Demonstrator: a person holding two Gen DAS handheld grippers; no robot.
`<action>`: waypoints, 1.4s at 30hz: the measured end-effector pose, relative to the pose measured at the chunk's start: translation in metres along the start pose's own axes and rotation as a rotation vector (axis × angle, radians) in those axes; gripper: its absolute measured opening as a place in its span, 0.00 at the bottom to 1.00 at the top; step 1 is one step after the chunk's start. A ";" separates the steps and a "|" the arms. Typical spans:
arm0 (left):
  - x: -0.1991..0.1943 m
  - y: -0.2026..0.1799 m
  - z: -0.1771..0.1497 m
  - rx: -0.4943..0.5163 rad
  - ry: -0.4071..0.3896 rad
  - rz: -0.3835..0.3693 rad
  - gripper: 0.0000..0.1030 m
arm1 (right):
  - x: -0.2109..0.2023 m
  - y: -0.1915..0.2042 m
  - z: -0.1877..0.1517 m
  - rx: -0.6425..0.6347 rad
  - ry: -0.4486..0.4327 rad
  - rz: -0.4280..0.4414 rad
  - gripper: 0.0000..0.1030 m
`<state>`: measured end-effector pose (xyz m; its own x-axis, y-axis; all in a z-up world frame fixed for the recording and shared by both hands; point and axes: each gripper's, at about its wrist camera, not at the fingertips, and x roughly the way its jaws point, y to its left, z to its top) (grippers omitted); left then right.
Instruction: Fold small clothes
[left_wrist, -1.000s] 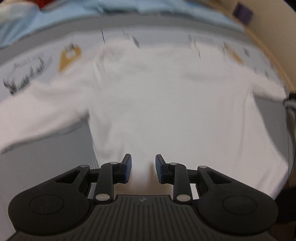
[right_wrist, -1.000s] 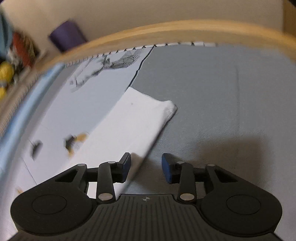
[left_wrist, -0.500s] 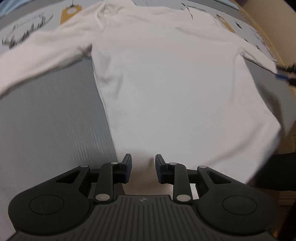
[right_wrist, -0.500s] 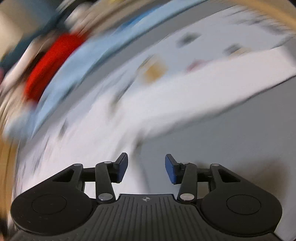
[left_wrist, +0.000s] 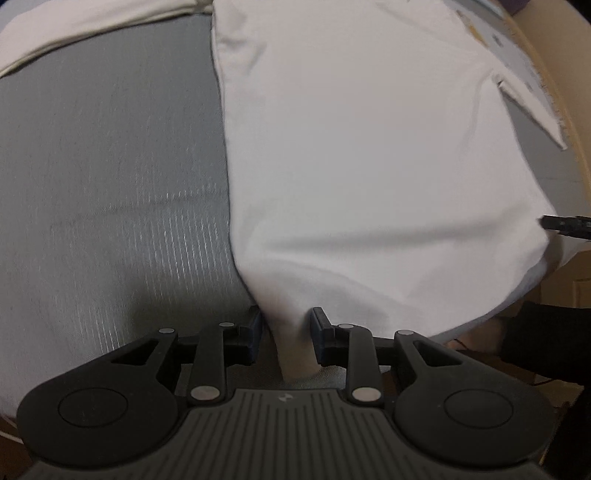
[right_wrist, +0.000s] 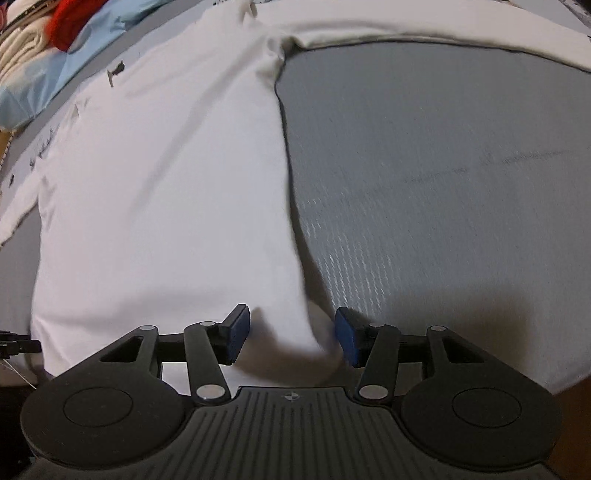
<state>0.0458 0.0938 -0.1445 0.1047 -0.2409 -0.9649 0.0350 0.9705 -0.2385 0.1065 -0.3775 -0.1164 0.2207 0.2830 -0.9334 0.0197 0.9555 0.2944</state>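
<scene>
A white long-sleeved shirt (left_wrist: 362, 147) lies spread flat on a grey ribbed bed cover (left_wrist: 110, 184), its hem toward me. My left gripper (left_wrist: 286, 328) is open, its jaws on either side of the shirt's lower left hem corner. In the right wrist view the shirt (right_wrist: 166, 177) fills the left half. My right gripper (right_wrist: 291, 334) is open, its jaws on either side of the lower right hem corner. The right gripper's tip also shows at the right edge of the left wrist view (left_wrist: 565, 223).
A sleeve (right_wrist: 424, 35) stretches across the far side of the grey cover (right_wrist: 443, 166). A light blue sheet (right_wrist: 74, 48), red cloth (right_wrist: 64, 26) and folded pale fabric (right_wrist: 18, 48) lie at the far left. A wooden bed edge (left_wrist: 561, 85) runs along the right.
Both grippers have come down to the shirt's hem. The left one moved in from above the shirt body; the right one swung from the sleeve end to the right hem corner. Both stay open.
</scene>
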 end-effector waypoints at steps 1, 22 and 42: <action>0.000 -0.002 -0.002 -0.004 -0.010 0.014 0.29 | 0.000 -0.001 0.000 0.005 0.001 0.003 0.52; -0.050 -0.049 -0.025 0.361 -0.128 0.053 0.14 | -0.051 0.023 -0.017 -0.173 -0.116 -0.139 0.13; -0.114 0.073 0.077 -0.056 -0.625 0.268 0.17 | -0.070 0.084 0.051 -0.119 -0.386 -0.004 0.37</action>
<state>0.1125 0.1914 -0.0431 0.6579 0.0646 -0.7503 -0.1224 0.9922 -0.0218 0.1425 -0.3215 -0.0160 0.5714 0.2488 -0.7821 -0.0868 0.9659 0.2438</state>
